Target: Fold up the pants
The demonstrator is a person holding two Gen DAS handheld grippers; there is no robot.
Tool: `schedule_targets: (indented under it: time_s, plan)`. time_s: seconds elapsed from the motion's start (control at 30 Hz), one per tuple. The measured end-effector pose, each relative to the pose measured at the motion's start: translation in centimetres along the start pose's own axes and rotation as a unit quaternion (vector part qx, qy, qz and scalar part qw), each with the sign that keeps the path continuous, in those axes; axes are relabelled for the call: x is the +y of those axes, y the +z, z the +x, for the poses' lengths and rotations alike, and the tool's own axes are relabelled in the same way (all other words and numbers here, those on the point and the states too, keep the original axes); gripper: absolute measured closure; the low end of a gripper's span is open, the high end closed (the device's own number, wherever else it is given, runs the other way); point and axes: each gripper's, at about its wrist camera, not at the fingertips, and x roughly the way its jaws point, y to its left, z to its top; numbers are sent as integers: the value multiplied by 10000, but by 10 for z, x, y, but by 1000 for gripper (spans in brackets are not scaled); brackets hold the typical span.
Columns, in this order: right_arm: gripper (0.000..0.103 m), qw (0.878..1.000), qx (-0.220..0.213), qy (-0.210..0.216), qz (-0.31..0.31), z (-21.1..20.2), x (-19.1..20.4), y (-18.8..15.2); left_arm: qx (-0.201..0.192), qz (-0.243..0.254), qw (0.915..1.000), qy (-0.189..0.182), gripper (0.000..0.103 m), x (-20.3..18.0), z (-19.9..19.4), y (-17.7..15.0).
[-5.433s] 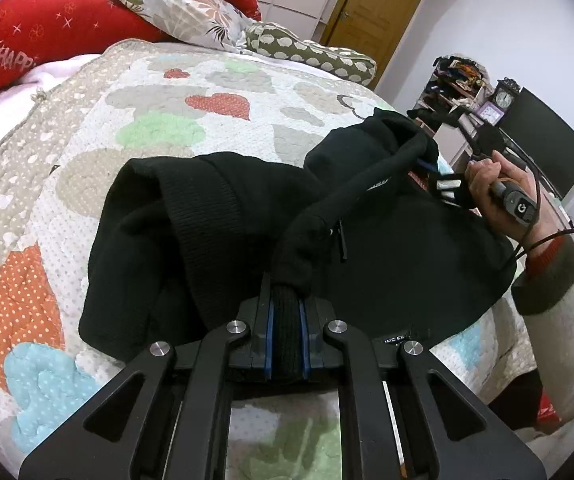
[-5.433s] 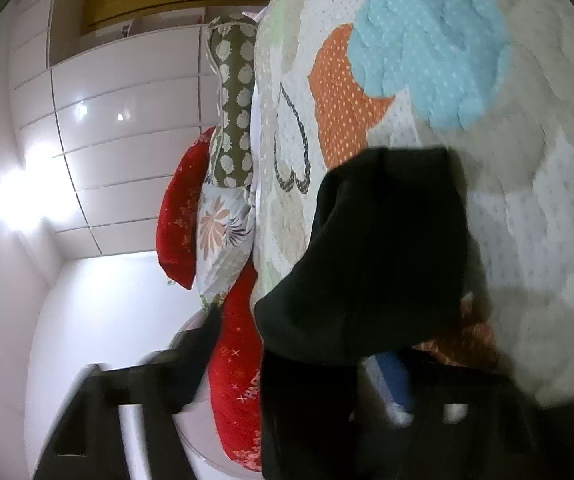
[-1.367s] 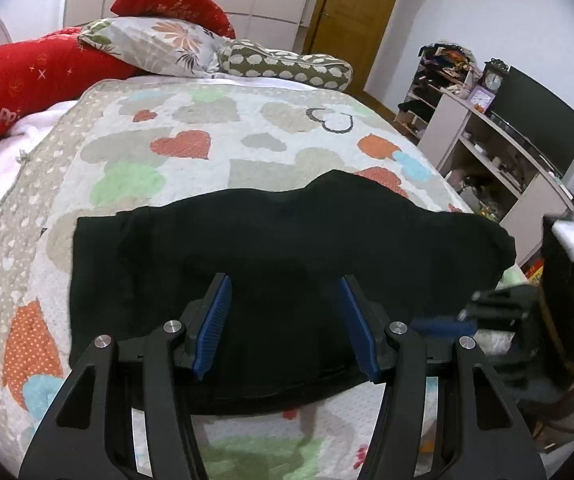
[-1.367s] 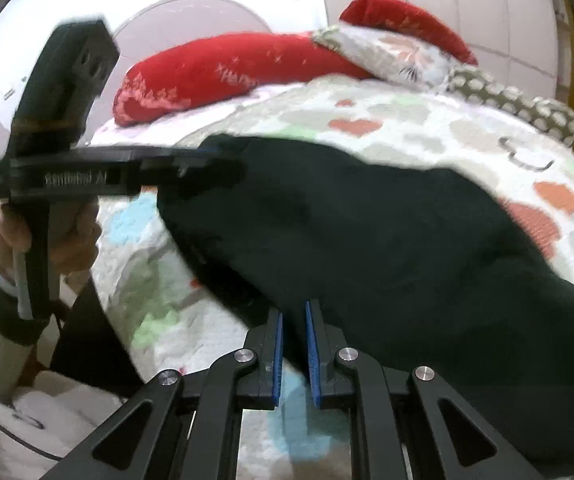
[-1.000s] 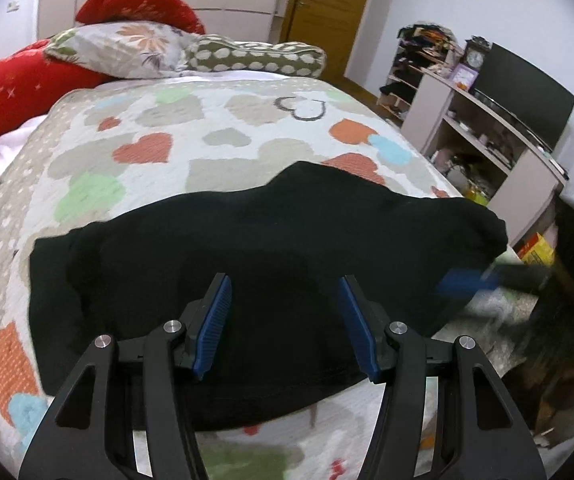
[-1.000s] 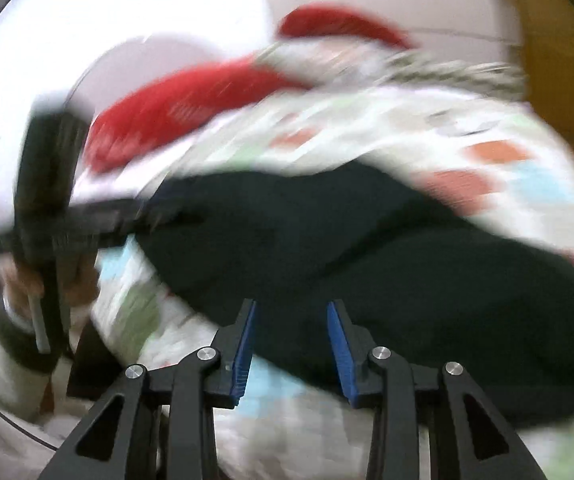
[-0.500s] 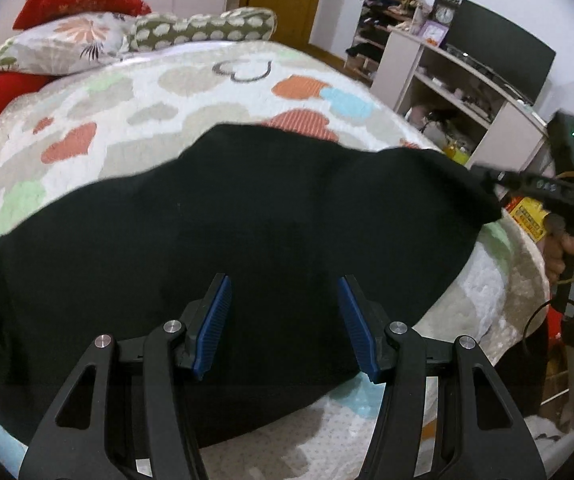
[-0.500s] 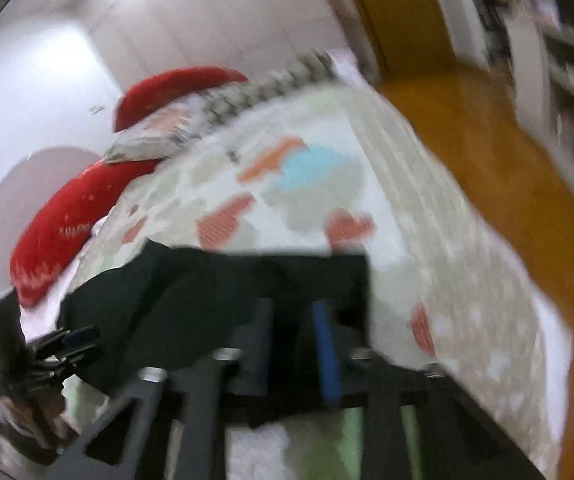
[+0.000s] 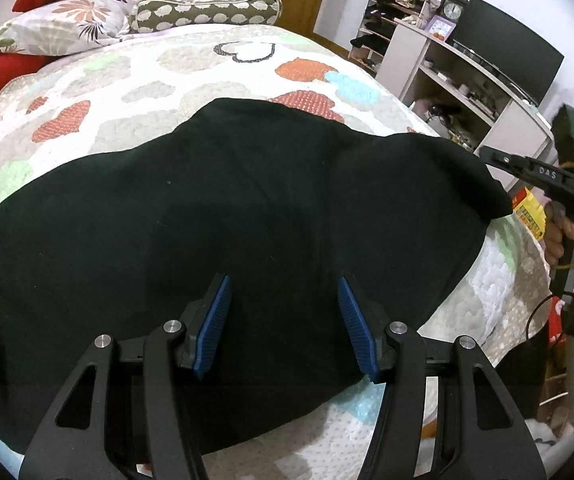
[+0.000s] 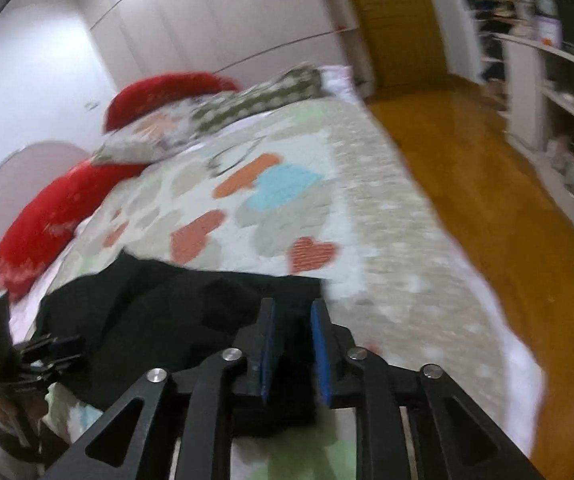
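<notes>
Soft, limp black pants (image 9: pixel 247 208) along bed's (image 9: pixel 175 76) near edge; best pinched at corner hem. Left claw (image 9: pixel 283 320) open, empty; right claw (image 10: pixel 293 344) opening over cloth corner.

Black pants (image 9: pixel 247 220) folded, lying flat across heart-patterned quilt (image 9: pixel 207 76), near edge.

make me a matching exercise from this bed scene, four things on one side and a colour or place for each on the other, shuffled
Things:
1. pants
2. heart quilt
3. dotted bolster pillow
4. clock

Colour or place:
A. on top of the white shelf unit, beside the dark screen
B. black, spread flat across the near part of the bed
C. at the head of the bed, next to the floral pillow
D. covers the bed, under the black cloth

Pairs: 1-B, 2-D, 3-C, 4-A
</notes>
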Motion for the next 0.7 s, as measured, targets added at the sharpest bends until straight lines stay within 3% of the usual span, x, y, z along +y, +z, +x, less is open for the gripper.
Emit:
schedule_targets:
  time_s: [0.07,0.1,0.13,0.17,0.2,0.27,0.37,0.43,0.5,0.57,0.6,0.63,0.67,0.7]
  plan:
    - [59,9994,301,106,-105,17,8,-1,1,13,10000,-14,48,0,-2,1]
    - [59,9989,424,48,-207,24,11,-3,-7,3,10000,-26,48,0,-3,1]
    - [63,9973,548,-188,-447,32,16,-6,-8,-9,10000,-27,48,1,-3,2]
    - [82,9963,528,-325,-603,33,19,-8,-7,-25,10000,-20,48,2,-4,2]
    - [93,9949,454,-446,-785,31,23,-8,0,-38,10000,-10,48,3,-4,2]
    - [94,9942,251,-408,-964,19,28,-1,20,-51,10000,9,48,5,-4,1]
    - [94,9895,-148,-766,-1217,8,32,17,6,-102,9999,24,48,5,-4,2]
    - [95,9831,-121,-1171,-1405,19,31,23,1,-115,9999,2,48,4,-4,2]
    - [94,9833,108,-1197,-1365,34,26,24,22,-50,10000,-4,48,1,-4,1]
    - [92,9836,465,-1270,-1195,49,16,21,37,19,10000,29,48,0,-5,1]
    - [86,9836,520,-1290,-1144,49,14,19,21,49,10000,39,48,0,-8,0]
    - [79,9851,400,-1294,-1063,38,11,17,0,61,10000,52,48,1,-11,-1]
    - [67,9855,288,-1346,-987,31,9,16,-38,65,9999,99,48,3,-15,0]
    - [63,9857,138,-1430,-878,20,6,16,-107,53,9998,179,48,6,-21,0]
